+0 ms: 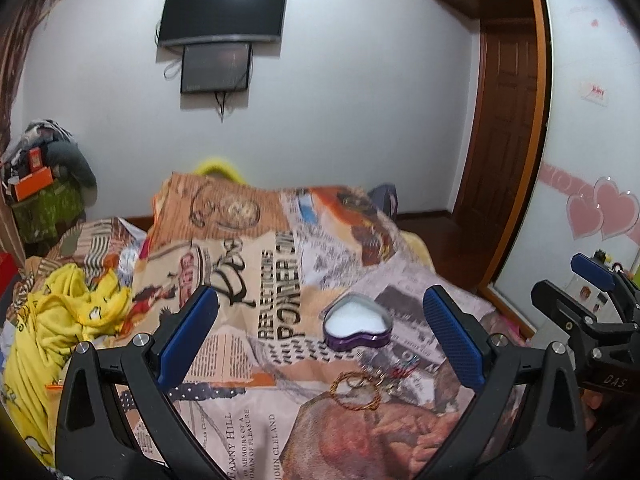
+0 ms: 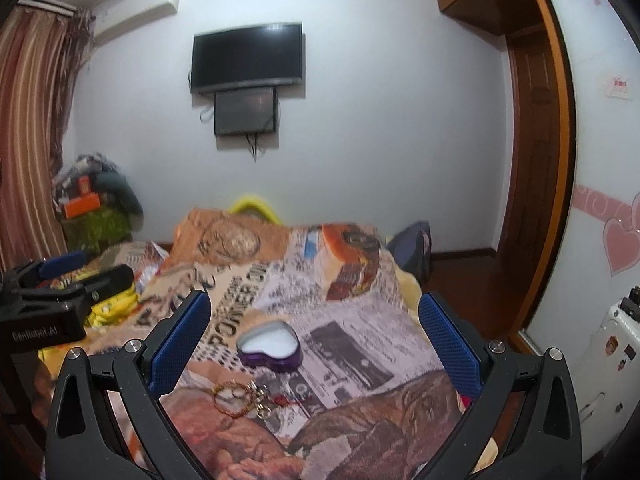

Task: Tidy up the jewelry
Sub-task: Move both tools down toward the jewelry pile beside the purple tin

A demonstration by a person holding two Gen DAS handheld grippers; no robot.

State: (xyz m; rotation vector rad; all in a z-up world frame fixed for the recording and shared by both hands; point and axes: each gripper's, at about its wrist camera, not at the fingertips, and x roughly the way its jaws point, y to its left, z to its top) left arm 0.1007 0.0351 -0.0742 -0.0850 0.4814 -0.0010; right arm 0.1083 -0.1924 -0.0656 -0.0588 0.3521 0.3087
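Observation:
A purple heart-shaped tin (image 1: pixel 357 325) with a white lining lies open on the printed bedspread; it also shows in the right wrist view (image 2: pixel 269 347). Just in front of it lies a gold bracelet (image 1: pixel 356 391) with a small heap of other jewelry (image 1: pixel 398 370) beside it; the bracelet (image 2: pixel 231 398) and the heap (image 2: pixel 276 394) also show in the right wrist view. My left gripper (image 1: pixel 320 340) is open and empty above them. My right gripper (image 2: pixel 314 342) is open and empty too, and it shows at the right edge of the left wrist view (image 1: pixel 576 292).
The bedspread (image 1: pixel 260 272) covers a bed with a raised fold at the back. Yellow clothing (image 1: pixel 64 320) lies on the left. A wardrobe with sliding doors (image 2: pixel 600 160) stands close on the right. A TV (image 2: pixel 246 56) hangs on the far wall.

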